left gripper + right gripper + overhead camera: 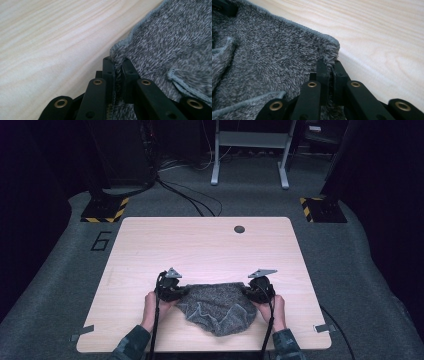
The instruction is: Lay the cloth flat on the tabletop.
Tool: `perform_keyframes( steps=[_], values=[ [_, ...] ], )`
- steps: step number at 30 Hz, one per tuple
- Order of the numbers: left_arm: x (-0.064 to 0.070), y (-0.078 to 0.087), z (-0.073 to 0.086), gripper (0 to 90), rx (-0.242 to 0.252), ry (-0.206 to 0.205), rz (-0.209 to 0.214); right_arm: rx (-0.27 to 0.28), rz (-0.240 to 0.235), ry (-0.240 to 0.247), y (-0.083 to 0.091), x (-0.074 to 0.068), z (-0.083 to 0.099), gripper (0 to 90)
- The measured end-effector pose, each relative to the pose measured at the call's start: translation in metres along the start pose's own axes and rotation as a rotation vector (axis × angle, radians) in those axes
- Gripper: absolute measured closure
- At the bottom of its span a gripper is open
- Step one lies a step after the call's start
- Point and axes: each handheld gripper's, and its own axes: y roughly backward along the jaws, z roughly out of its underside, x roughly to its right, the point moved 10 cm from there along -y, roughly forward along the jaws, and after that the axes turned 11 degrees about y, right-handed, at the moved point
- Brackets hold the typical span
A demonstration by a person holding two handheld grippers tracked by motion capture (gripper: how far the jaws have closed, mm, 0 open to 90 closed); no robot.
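**Grey knit cloth pinched at both far corners**

The light wooden table (210, 245) takes up the middle of the high view, with a dark round hole (239, 229) near its upper edge and the number 6 (101, 241) marked on the grey floor (60, 270) at centre left. Past the table, at the top of the frame, stand the grey legs of a metal frame (250, 150), and black cables (185, 195) run across the floor from the upper left.

The grey knit cloth (217, 307) lies bunched in the lower middle of the frame, on the table's near half, its upper edge drawn fairly straight between the two grippers and its lower part sagging into folds toward the bottom of the picture. It may be a towel or a garment; the folds hide its shape.

The left gripper (172, 290) sits at the cloth's upper left corner. In the left gripper view its jaws are closed on the hemmed edge of the cloth (160, 45), which fills the right of that frame.

The right gripper (260, 289) sits at the upper right corner. In the right gripper view its jaws clamp the cloth's (274, 57) fuzzy corner at centre frame.
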Motion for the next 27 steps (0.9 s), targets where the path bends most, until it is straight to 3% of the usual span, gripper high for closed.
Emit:
perform_keyframes(
  steps=[3, 5, 6, 7, 8, 10, 12, 14, 16, 19, 21, 24, 25, 27],
  values=[
    [-0.01, -0.002, -0.018, 84.1, 0.011, -0.019, -0.023, -0.019, 0.008, 0.031, -0.005, 0.011, -0.011, 87.0],
    [-0.021, 0.002, -0.045, 84.3, 0.045, -0.037, -0.045, -0.004, 0.027, 0.031, -0.008, 0.026, -0.033, 87.2],
    [-0.028, 0.011, -0.075, 84.3, 0.099, -0.045, -0.082, 0.006, 0.045, 0.047, -0.007, 0.034, -0.044, 87.2],
    [-0.028, 0.011, -0.075, 84.3, 0.099, -0.045, -0.082, 0.006, 0.045, 0.047, -0.007, 0.034, -0.044, 87.2],
    [-0.031, 0.029, -0.108, 84.3, 0.161, -0.09, -0.134, 0.065, 0.11, 0.084, 0.005, 0.053, -0.09, 87.3],
    [-0.028, 0.06, -0.151, 84.3, 0.261, -0.129, -0.186, 0.112, 0.162, 0.109, 0.021, 0.062, -0.122, 87.3],
    [-0.022, 0.092, -0.18, 84.2, 0.345, -0.186, -0.224, 0.183, 0.214, 0.161, 0.048, 0.067, -0.157, 87.3],
    [-0.012, 0.116, -0.191, 84.1, 0.407, -0.249, -0.252, 0.273, 0.25, 0.203, 0.076, 0.064, -0.182, 87.1],
    [-0.005, 0.127, -0.186, 83.7, 0.429, -0.29, -0.263, 0.321, 0.251, 0.233, 0.095, 0.057, -0.188, 87.0],
    [0.002, 0.12, -0.156, 82.6, 0.42, -0.325, -0.26, 0.343, 0.249, 0.269, 0.1, 0.042, -0.173, 86.8],
    [0.006, 0.106, -0.127, 82.3, 0.394, -0.337, -0.245, 0.335, 0.222, 0.277, 0.092, 0.03, -0.149, 86.6],
    [0.013, 0.081, -0.078, 81.2, 0.332, -0.318, -0.184, 0.29, 0.17, 0.281, 0.07, 0.012, -0.101, 86.2],
    [0.017, 0.071, -0.057, 80.5, 0.302, -0.311, -0.159, 0.27, 0.149, 0.27, 0.062, 0.007, -0.084, 86.0],
    [0.024, 0.059, -0.03, 78.8, 0.264, -0.292, -0.119, 0.234, 0.116, 0.242, 0.048, -0.004, -0.051, 85.0]
  ],
)
